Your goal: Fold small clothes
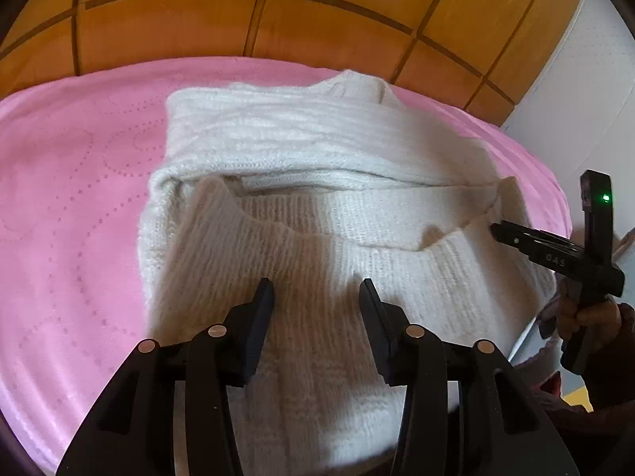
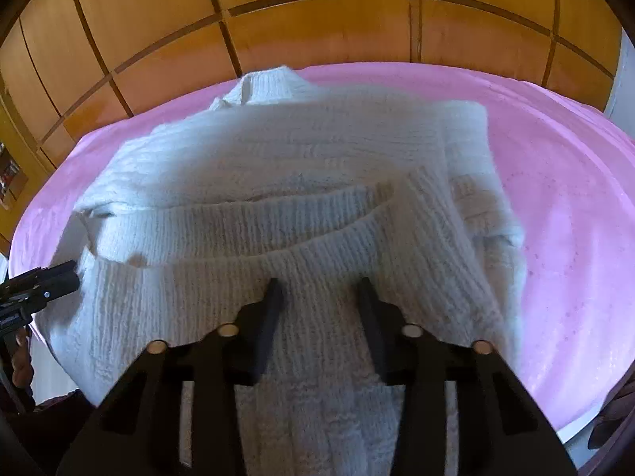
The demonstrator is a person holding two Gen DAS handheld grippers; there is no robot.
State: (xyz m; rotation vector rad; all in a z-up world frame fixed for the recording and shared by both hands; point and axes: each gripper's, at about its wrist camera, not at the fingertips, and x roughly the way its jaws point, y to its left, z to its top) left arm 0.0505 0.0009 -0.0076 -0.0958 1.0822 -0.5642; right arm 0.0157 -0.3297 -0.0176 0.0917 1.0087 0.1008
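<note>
A white ribbed knit sweater (image 1: 317, 150) lies on a pink bedspread (image 1: 71, 198), its near part doubled back over the rest. It also shows in the right wrist view (image 2: 301, 158). My left gripper (image 1: 316, 291) is open, its fingers hovering over the near folded layer with nothing between them. My right gripper (image 2: 319, 291) is open too, over the same near layer. The right gripper also shows at the right edge of the left wrist view (image 1: 496, 230), beside the sweater's edge. The left gripper shows at the left edge of the right wrist view (image 2: 75, 273).
A wooden panelled headboard (image 1: 317, 12) stands behind the bed. A pale wall (image 1: 587, 99) is at the far right. Pink bedspread (image 2: 555, 198) lies bare on both sides of the sweater.
</note>
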